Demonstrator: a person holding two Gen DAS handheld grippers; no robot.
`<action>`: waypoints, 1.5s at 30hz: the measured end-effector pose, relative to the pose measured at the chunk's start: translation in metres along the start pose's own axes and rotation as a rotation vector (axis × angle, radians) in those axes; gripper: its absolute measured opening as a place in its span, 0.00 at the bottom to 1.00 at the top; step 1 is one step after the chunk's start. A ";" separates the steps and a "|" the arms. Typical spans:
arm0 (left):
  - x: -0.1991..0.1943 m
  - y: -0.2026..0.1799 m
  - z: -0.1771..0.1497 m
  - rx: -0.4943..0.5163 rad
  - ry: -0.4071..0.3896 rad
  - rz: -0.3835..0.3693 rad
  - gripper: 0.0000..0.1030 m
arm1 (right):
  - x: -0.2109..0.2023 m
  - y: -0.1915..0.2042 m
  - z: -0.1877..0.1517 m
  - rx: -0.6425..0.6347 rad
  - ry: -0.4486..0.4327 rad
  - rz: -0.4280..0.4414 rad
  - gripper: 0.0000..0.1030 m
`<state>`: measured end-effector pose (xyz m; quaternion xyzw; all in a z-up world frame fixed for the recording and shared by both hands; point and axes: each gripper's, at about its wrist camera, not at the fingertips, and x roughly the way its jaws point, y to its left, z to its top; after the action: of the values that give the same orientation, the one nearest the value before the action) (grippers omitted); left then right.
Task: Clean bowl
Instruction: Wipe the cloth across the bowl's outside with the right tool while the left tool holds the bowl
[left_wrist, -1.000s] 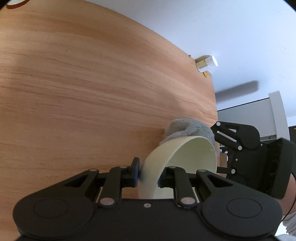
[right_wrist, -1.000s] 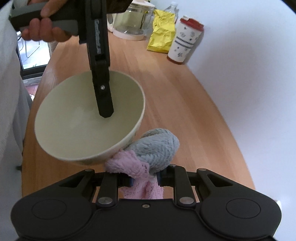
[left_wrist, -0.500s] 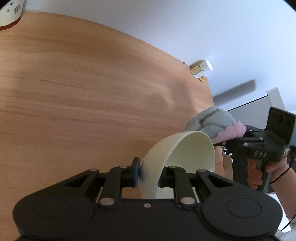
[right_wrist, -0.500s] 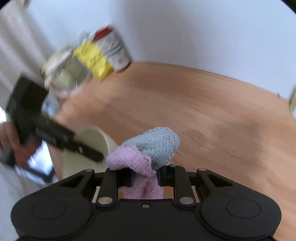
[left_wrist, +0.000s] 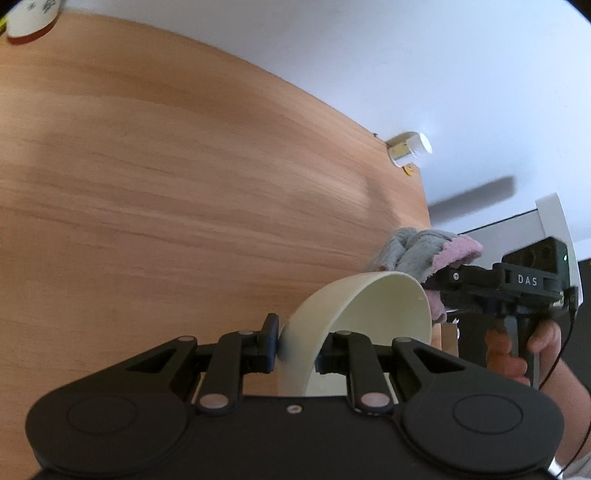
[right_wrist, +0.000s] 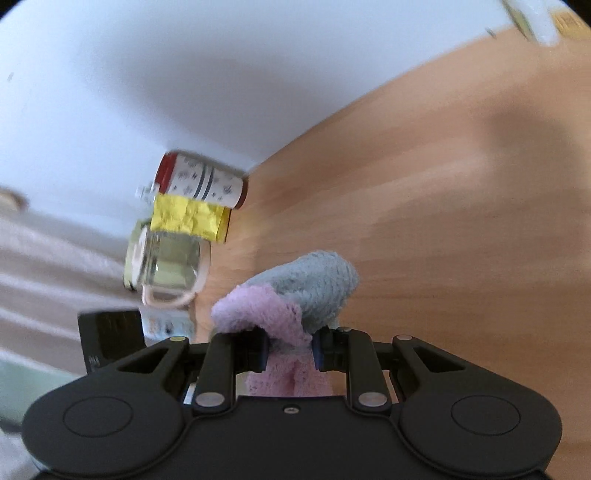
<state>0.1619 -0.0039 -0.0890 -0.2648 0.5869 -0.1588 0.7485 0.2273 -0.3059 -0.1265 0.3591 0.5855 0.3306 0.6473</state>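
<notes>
Cream bowl (left_wrist: 373, 317) on edge, mouth rightward, rim clamped in left gripper (left_wrist: 295, 341); right gripper (right_wrist: 288, 349) pinching cloth (right_wrist: 303, 291).

Lighting: bright, even daylight; source not seen. Soft broad shadows are cast on the tabletop (left_wrist: 184, 192), and a dark streak of shadow is thrown on the wall (left_wrist: 471, 197). Mild sheen is seen on the tabletop near its far edge.

Left wrist view: mostly sharp; slight blur at the bowl (left_wrist: 354, 332) rim by the left tool (left_wrist: 297, 345).

Right wrist view: heavy motion blur on the can (right_wrist: 201, 181), yellow bag (right_wrist: 190, 218) and jug (right_wrist: 168, 267); the cloth (right_wrist: 295, 295) is rendered sharper.

Strong fisheye bending and dark corners are noted in both.
</notes>
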 end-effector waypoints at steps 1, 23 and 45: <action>0.000 0.001 0.000 -0.009 -0.001 0.002 0.16 | 0.001 -0.003 -0.003 0.033 -0.009 0.003 0.24; 0.009 0.006 0.004 -0.045 0.005 0.021 0.17 | 0.027 -0.005 -0.014 0.214 -0.065 -0.032 0.24; 0.011 0.004 0.003 -0.061 -0.001 0.003 0.19 | 0.049 -0.038 -0.019 0.321 0.048 -0.028 0.24</action>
<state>0.1677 -0.0061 -0.0992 -0.2867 0.5914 -0.1394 0.7407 0.2131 -0.2826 -0.1861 0.4420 0.6509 0.2321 0.5719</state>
